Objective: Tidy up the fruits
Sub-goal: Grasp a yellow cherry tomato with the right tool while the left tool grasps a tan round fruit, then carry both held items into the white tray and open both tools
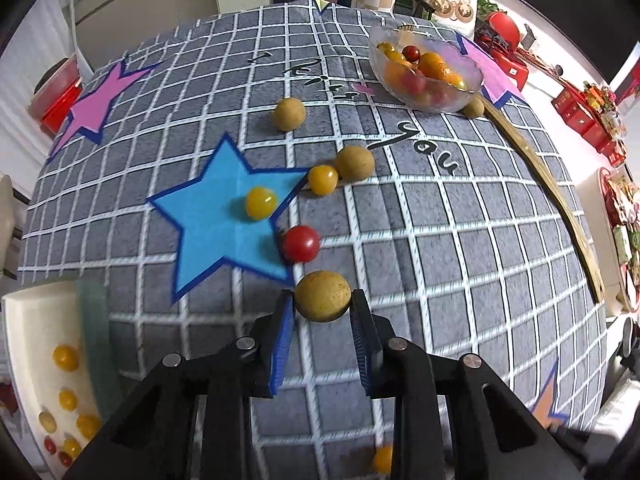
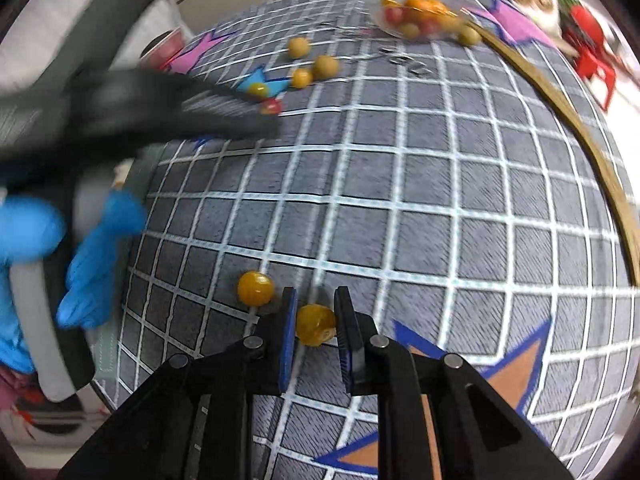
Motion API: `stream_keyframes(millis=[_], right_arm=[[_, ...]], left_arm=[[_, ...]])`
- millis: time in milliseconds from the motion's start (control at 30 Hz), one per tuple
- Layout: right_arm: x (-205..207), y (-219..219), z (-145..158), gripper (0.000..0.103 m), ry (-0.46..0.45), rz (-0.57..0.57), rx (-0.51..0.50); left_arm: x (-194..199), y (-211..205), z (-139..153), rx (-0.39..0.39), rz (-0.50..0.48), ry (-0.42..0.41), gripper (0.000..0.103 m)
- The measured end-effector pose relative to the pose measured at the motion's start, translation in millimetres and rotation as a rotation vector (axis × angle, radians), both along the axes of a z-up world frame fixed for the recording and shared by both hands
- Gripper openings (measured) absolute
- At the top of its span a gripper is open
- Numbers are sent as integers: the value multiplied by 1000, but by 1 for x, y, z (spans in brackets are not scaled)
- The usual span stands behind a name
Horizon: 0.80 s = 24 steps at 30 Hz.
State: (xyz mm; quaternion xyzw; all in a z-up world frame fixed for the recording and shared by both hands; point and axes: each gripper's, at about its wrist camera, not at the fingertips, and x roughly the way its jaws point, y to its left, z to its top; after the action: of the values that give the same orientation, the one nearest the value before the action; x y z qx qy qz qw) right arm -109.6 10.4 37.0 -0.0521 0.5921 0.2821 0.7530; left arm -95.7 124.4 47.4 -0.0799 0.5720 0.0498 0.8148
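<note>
**Both grippers closing on fruit, mid-sort**

The step in hand looks like the pick: each gripper has a loose fruit between its fingers on the grid-patterned cloth [image 1: 460,264] that covers the worktop.

The left gripper [image 1: 323,298] brackets a brown longan [image 1: 322,296]. Its fingers sit against the fruit's two sides, and the fruit looks pinched, though whether it is already lifted off the cloth cannot be told. Just beyond it lie a red cherry tomato [image 1: 301,243], a yellow tomato on the blue star [image 1: 260,202], an orange-yellow tomato [image 1: 322,179] touching a second longan [image 1: 354,163], and a third longan [image 1: 288,113] farther off. A glass bowl [image 1: 468,65] of mixed fruit stands at the far side, with one more longan [image 1: 473,107] beside it. At the lower left edge a white tray [image 1: 36,312] already carries small yellow and red fruits.

The right gripper [image 2: 316,312] has a yellow tomato [image 2: 315,324] between its fingers; the pads are close to it, with a thin gap on the right side, so the grip does not look complete. Another yellow tomato [image 2: 255,288] rests just left of the left finger. The view is blurred toward the left, where a blue-gloved hand [image 2: 92,256] shows.

Next, judging by the tray, each fruit needs a firm but gentle squeeze, a straight lift, and a carry toward its own kind. The tomato is soft and round; too much pressure could split it, too little could let it roll.
</note>
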Motion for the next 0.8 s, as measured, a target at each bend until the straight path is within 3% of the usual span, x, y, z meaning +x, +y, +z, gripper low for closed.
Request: stream_keyframes(millis=[233,400,800], right_arm=[[18,-6,-2,21,66,-55,15],[-2,-16,4,21,72,-52,13],[-24,60,27,21,81,93,53]], left_arm=[[-43,11,14,0,10,0,29],[-75,24,22,17,30,-5,29],[-163,90,43,62,197,-7,29]])
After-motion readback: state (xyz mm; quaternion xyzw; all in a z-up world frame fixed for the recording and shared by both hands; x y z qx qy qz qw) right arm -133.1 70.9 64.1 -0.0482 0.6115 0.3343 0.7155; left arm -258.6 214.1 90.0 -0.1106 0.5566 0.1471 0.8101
